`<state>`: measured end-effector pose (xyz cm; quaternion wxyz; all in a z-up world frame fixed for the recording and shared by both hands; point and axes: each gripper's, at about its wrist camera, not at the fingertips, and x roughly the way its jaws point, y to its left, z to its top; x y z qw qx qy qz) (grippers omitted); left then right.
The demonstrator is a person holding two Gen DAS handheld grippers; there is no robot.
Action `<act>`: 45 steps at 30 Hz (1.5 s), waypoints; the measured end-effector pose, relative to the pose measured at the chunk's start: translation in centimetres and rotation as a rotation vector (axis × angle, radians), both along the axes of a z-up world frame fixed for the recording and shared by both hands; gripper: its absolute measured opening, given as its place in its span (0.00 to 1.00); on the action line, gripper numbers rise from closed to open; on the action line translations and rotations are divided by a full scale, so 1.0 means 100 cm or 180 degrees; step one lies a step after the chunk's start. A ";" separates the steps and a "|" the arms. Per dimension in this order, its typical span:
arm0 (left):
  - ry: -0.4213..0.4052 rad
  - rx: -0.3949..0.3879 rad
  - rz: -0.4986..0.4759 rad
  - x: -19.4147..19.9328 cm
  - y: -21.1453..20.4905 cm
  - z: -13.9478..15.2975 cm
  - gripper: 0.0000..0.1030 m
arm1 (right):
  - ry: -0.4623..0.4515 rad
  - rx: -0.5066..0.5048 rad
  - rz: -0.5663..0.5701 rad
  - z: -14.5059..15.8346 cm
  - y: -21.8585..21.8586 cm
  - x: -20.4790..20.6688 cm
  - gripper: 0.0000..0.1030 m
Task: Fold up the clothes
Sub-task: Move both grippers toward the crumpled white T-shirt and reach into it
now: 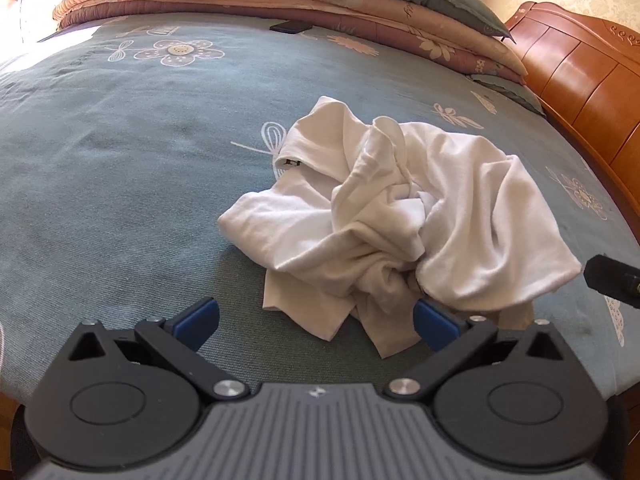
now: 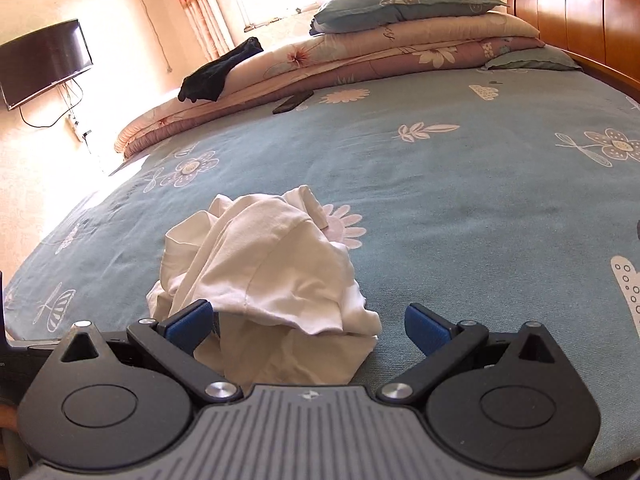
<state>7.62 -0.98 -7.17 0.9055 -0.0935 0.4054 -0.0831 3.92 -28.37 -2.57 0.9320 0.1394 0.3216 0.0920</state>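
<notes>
White T-shirt [image 1: 384, 216] lies crumpled in a heap on the bed [image 1: 120, 168], on a blue-green sheet printed with pale flowers. Fabric twisted and bunched; a neckline with a small tag shows on the heap's far-left side in the left wrist view. A flat hem edge trails off the heap toward the near edge of the bed.

Left tool [image 1: 316, 324]: spread wide, blue pads apart, nothing between them but the near hem of the T-shirt on the sheet. Right pad sits just beside the cloth; contact cannot be told.

Right tool [image 2: 308, 326]: also spread wide, gripping nothing. The T-shirt [image 2: 260, 276] bulges up just beyond it; the left pad is at the cloth's edge, the right pad over bare sheet. From the left wrist view, a black part [image 1: 612, 278] just beside the T-shirt's right side, likely the right tool.

Beyond the T-shirt, along the far side of the bed: folded floral quilts [image 2: 360, 56] stacked, a blue-grey pillow [image 2: 404, 4] on top, a dark garment [image 2: 220, 72] draped over the quilts' left end. A dark phone-like slab [image 2: 292, 102] on the sheet near the quilts. Wooden headboard [image 1: 580, 76] to the T-shirt's right. Wall-mounted TV [image 2: 44, 62] far left.
</notes>
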 end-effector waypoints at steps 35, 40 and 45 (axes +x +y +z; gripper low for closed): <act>-0.0880 -0.0055 0.0223 -0.020 0.033 0.042 0.99 | -0.1761 -0.1619 0.1241 0.072 0.041 -0.059 1.00; -0.0983 0.0068 0.0160 -0.024 0.037 0.045 0.99 | -0.1762 -0.1803 0.1478 0.070 0.054 -0.059 0.96; -0.1175 0.0088 0.0187 -0.027 0.048 0.049 0.99 | -0.1530 -0.2362 0.1862 0.055 0.077 -0.049 0.81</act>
